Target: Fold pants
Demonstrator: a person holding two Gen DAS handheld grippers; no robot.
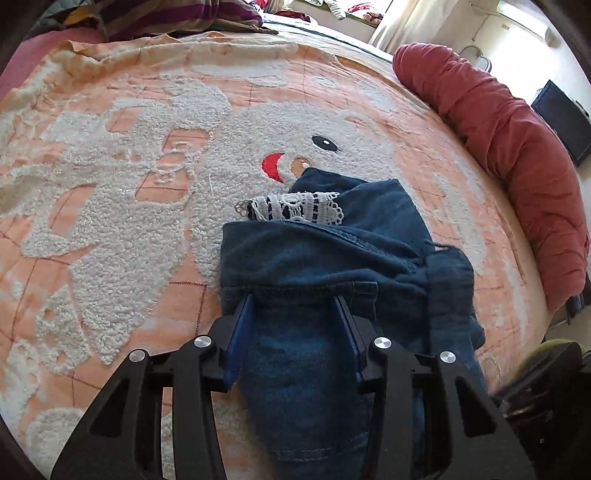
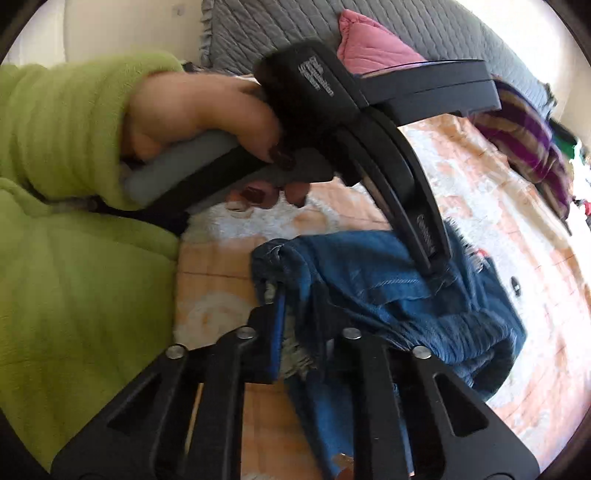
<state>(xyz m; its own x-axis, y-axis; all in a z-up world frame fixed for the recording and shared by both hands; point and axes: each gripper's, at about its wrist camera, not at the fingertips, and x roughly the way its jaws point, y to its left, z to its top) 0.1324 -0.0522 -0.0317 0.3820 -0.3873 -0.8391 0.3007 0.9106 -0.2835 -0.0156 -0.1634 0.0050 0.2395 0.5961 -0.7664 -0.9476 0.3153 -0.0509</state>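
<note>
The blue denim pants [image 1: 325, 254] lie bunched on the peach and white bedspread [image 1: 129, 177], with a strip of white lace trim [image 1: 295, 208] showing at a fold. My left gripper [image 1: 295, 299] has its fingers wide apart around a denim fold that passes between them. In the right wrist view the pants [image 2: 388, 295] are a crumpled heap. My right gripper [image 2: 310, 299] stands on the heap's near edge, with denim between its fingers. The left gripper's body [image 2: 369, 122] shows there above the pants, held by a hand in a green sleeve.
A rolled red quilt [image 1: 498, 122] lies along the bed's right edge. Striped purple bedding [image 1: 166, 18] and a grey quilted pillow [image 2: 295, 29] lie at the bed's head. The person's green-clad arm [image 2: 74, 184] fills the left of the right wrist view.
</note>
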